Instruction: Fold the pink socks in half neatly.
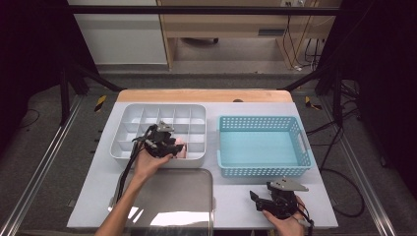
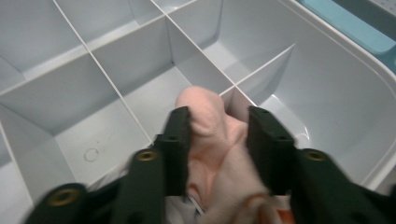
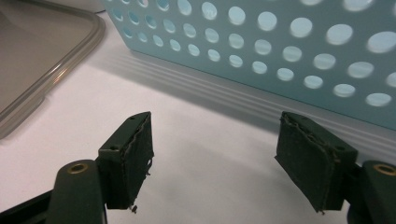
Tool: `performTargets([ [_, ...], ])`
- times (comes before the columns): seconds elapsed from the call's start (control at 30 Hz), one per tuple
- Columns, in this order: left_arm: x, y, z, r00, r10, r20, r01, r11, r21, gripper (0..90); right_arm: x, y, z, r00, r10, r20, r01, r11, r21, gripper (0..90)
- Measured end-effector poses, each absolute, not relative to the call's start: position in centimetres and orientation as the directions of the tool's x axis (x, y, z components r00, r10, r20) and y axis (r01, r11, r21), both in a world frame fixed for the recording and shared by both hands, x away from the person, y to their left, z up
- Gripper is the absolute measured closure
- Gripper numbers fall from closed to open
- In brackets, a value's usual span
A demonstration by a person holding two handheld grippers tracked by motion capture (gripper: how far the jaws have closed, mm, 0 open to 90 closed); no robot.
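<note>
A white divided organiser tray [image 1: 157, 161] lies at the left of the table. My left gripper [image 1: 173, 147] reaches into its near right compartments. In the left gripper view the two black jaws [image 2: 219, 119] press on both sides of a soft pink bundle [image 2: 205, 105], which looks like rolled cloth and sticks out past the tips above a divider wall [image 2: 130, 60]. The pink bundle [image 1: 181, 150] shows beside the gripper from above. My right gripper [image 1: 255, 200] rests low near the table's front right edge, jaws wide apart [image 3: 215, 144] with nothing between them.
A light blue perforated basket [image 1: 265, 170] stands right of the organiser, and its holed wall [image 3: 261, 51] is close ahead of the right gripper. A grey flat tray [image 1: 167, 196] lies at the front centre, its rim [image 3: 56, 77] to the right gripper's left.
</note>
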State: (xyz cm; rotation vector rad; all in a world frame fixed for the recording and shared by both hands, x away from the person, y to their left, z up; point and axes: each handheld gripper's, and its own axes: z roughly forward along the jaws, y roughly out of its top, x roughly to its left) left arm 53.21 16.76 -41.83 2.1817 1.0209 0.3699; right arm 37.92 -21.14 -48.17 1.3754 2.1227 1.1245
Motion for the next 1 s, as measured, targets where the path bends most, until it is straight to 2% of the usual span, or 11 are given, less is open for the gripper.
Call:
performTargets([
  [0.07,53.1,16.8,-41.9,0.656,0.753,-0.052,0.568,-0.447,0.691,75.5,37.9,-21.1,-48.2,-0.454,0.884,0.110,0.588,0.205,0.782,27.4],
  [0.1,52.9,16.7,-41.9,0.671,0.739,-0.065,0.575,-0.462,0.676,79.7,37.9,-21.1,-48.2,-0.455,0.884,0.109,0.589,0.206,0.782,27.5],
  [0.17,52.8,16.6,-42.0,0.691,0.720,-0.072,0.578,-0.490,0.652,82.1,37.9,-21.1,-48.2,-0.456,0.883,0.113,0.591,0.205,0.780,27.4],
  [0.37,53.5,16.2,-42.4,0.679,0.728,-0.094,0.620,-0.499,0.606,80.3,38.0,-21.0,-48.3,-0.459,0.882,0.111,0.594,0.211,0.776,27.4],
  [0.47,53.8,16.2,-42.7,0.655,0.750,-0.099,0.643,-0.483,0.594,70.3,38.0,-21.0,-48.3,-0.456,0.882,0.118,0.602,0.207,0.771,27.4],
  [0.63,53.3,16.8,-42.0,0.663,0.741,-0.106,0.626,-0.471,0.622,55.4,37.9,-21.0,-48.3,-0.457,0.882,0.118,0.601,0.209,0.772,27.4],
  [0.7,52.7,17.3,-41.3,0.668,0.737,-0.103,0.607,-0.459,0.648,53.1,37.9,-21.0,-48.3,-0.456,0.882,0.118,0.602,0.208,0.771,27.4],
  [0.8,51.7,18.0,-40.3,0.679,0.727,-0.102,0.580,-0.446,0.682,54.7,37.9,-21.0,-48.2,-0.459,0.881,0.115,0.598,0.210,0.774,27.4],
  [1.0,50.9,18.2,-41.2,0.668,0.741,-0.071,0.573,-0.451,0.684,74.3,37.9,-21.0,-48.2,-0.459,0.881,0.112,0.597,0.213,0.774,27.4],
])
